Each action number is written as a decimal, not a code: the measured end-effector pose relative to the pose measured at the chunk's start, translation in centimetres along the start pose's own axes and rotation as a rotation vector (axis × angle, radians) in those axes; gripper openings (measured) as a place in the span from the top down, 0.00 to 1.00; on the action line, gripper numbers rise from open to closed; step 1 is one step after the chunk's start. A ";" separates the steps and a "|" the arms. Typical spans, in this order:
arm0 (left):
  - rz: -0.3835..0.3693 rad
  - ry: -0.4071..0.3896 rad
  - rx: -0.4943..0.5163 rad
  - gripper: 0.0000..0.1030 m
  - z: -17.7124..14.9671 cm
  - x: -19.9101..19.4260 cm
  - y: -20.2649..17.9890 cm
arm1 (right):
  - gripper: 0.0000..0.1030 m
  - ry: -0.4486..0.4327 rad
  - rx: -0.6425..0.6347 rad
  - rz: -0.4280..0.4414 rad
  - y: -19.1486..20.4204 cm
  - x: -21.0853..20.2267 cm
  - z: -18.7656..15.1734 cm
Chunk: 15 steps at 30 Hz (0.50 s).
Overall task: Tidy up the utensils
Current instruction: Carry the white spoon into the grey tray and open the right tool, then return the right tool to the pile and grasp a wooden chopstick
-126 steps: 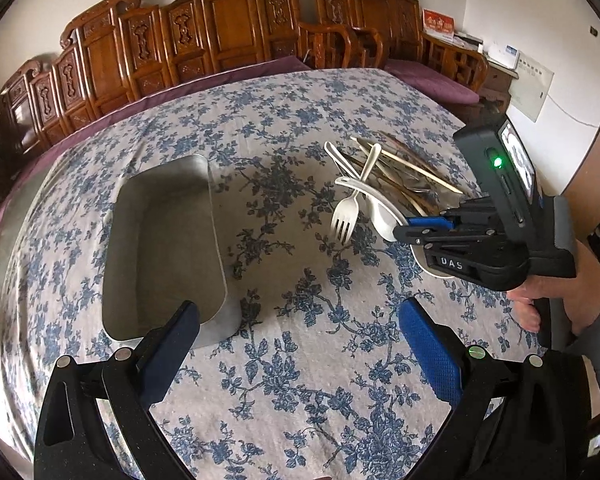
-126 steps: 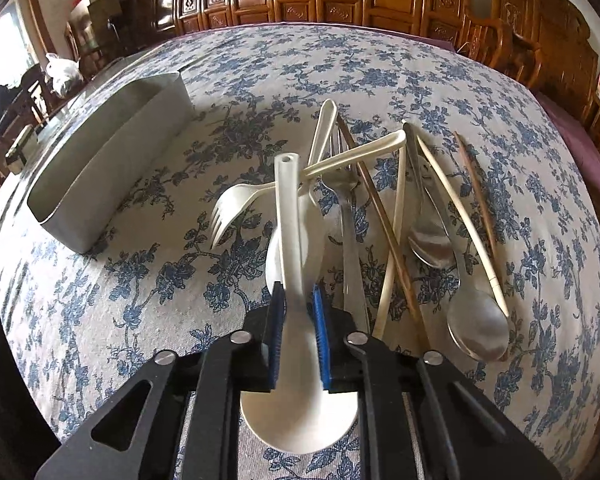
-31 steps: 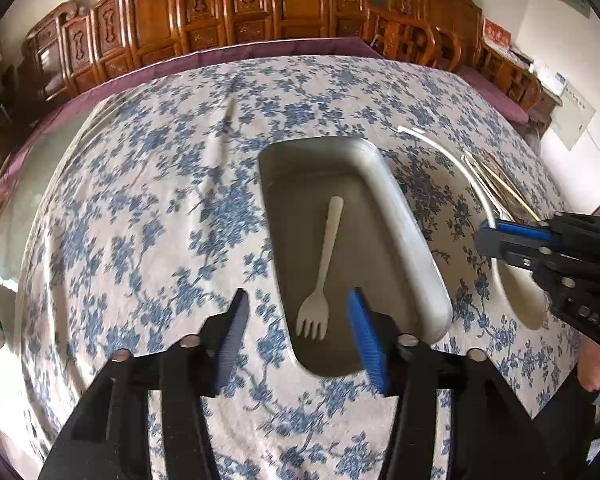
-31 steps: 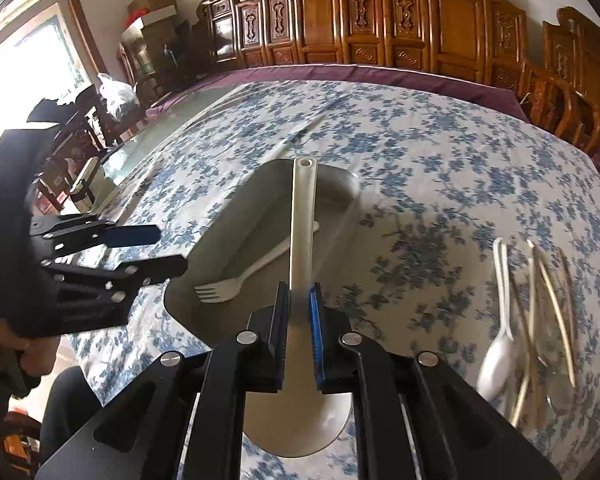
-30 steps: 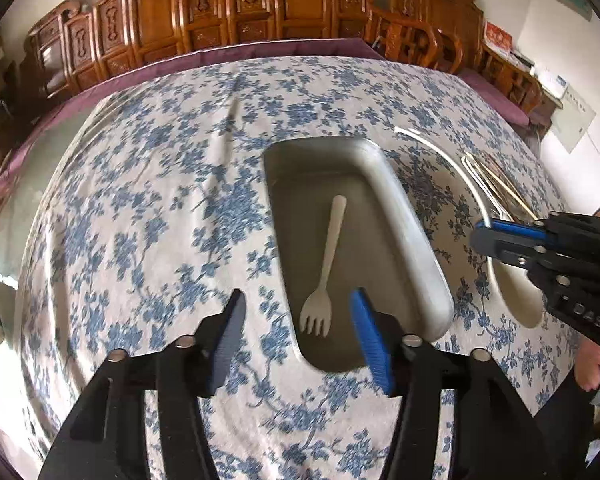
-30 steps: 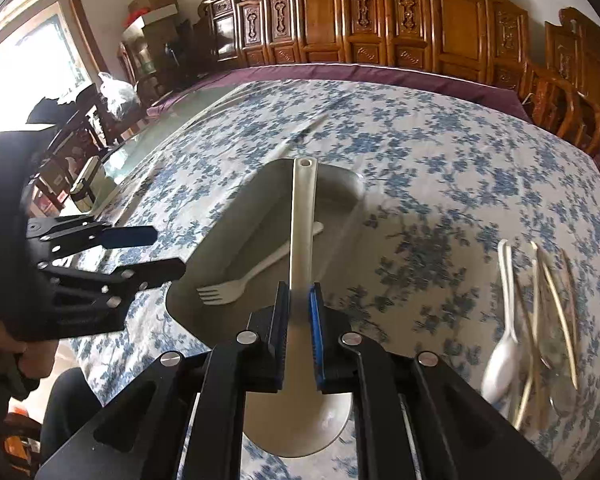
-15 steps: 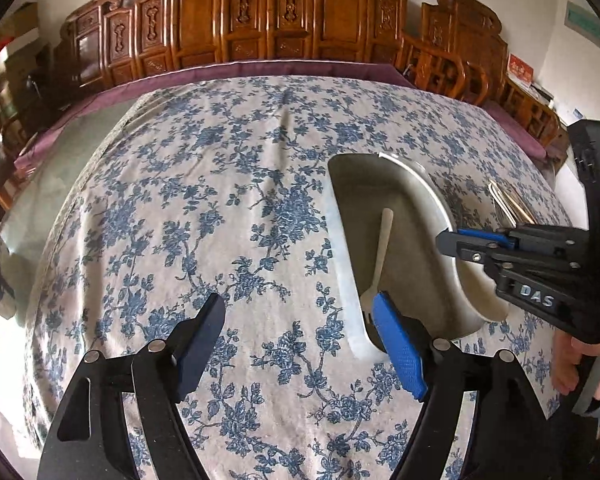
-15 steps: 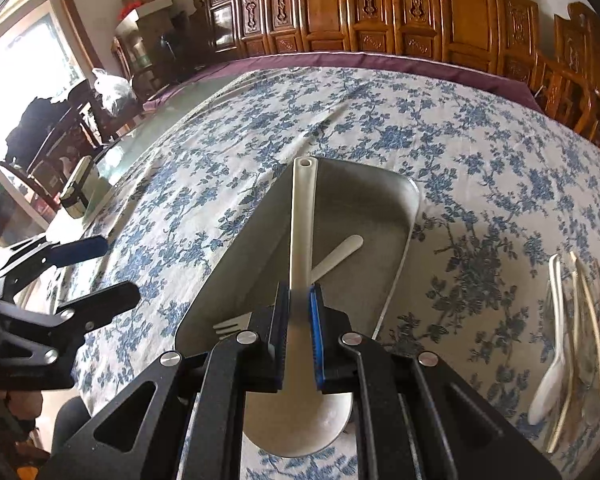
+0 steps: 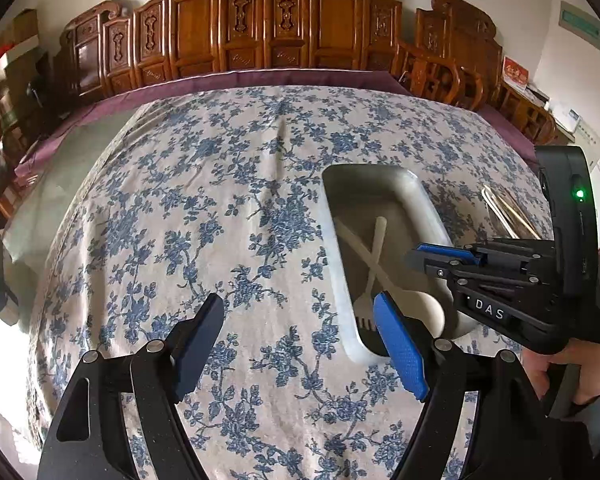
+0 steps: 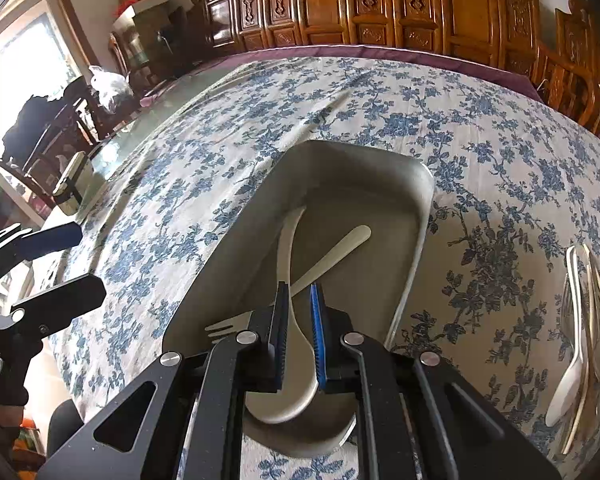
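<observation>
A grey metal tray (image 9: 430,204) (image 10: 418,216) sits on the floral tablecloth. In it lie a white plastic fork (image 9: 374,264) (image 10: 332,254) and a large white spoon (image 9: 416,306) (image 10: 286,248) crossed over it. My right gripper (image 10: 299,332) (image 9: 440,256) is over the tray's near end with its jaws slightly apart around the spoon, which looks released and tilted. My left gripper (image 9: 300,340) is open and empty over the cloth, left of the tray.
A pile of remaining utensils (image 10: 584,328) (image 9: 508,212) lies on the cloth to the right of the tray. Carved wooden chairs (image 9: 280,28) line the far side of the table. The table's bare edge (image 10: 112,152) is at the left.
My right gripper has lowered the spoon into the tray and its jaws have parted; the spoon now lies across the fork. My left gripper has drawn back to the left.
</observation>
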<state>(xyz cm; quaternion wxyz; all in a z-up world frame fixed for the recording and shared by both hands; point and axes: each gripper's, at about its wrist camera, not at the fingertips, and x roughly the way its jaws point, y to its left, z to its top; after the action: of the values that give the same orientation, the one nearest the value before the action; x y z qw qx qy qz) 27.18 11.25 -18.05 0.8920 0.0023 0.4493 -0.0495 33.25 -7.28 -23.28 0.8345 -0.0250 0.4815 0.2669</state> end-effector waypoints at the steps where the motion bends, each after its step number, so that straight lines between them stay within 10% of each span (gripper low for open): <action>1: 0.000 -0.003 0.004 0.28 0.0 -0.2 -0.2 | 0.87 -0.011 0.001 0.002 -0.1 -0.6 -0.1; 15: -0.078 -0.061 0.082 0.27 2.1 -2.2 -7.5 | 0.77 -0.090 0.007 -0.071 -5.3 -11.8 -7.4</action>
<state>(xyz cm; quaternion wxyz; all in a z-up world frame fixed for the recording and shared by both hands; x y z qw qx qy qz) 26.92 3.89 -14.76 0.9018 0.0196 0.4193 -0.1027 25.23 -19.01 -18.80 0.8644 -0.0273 0.4430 0.2363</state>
